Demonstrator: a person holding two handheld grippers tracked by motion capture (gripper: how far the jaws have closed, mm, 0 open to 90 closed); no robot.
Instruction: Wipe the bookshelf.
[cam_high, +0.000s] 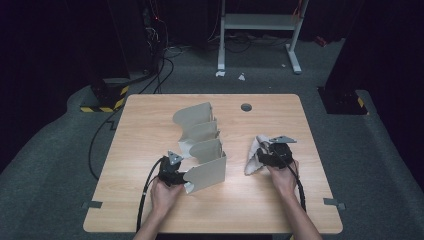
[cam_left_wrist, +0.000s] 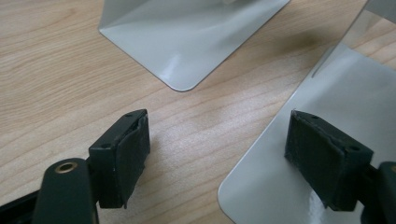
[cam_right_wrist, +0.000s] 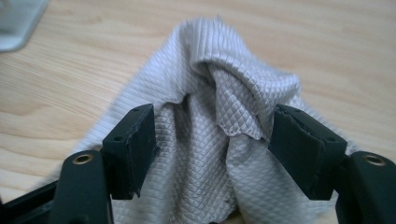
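The beige metal file rack with upright dividers (cam_high: 201, 145) runs lengthwise away from the person on the wooden tabletop (cam_high: 150, 120). At its near end the left gripper (cam_high: 172, 172) has fingers apart; to the rack's right, the right gripper (cam_high: 274, 152) straddles a crumpled grey waffle-weave cloth (cam_right_wrist: 224, 140), fingers apart.

Both forearms reach in from the near edge; the left gripper (cam_high: 176, 172) and the right gripper (cam_high: 270, 154) have jaws spread wide.

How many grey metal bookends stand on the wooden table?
4 grey metal bookends, in a row from far centre toward the left gripper, nearest. More may be hidden behind them.
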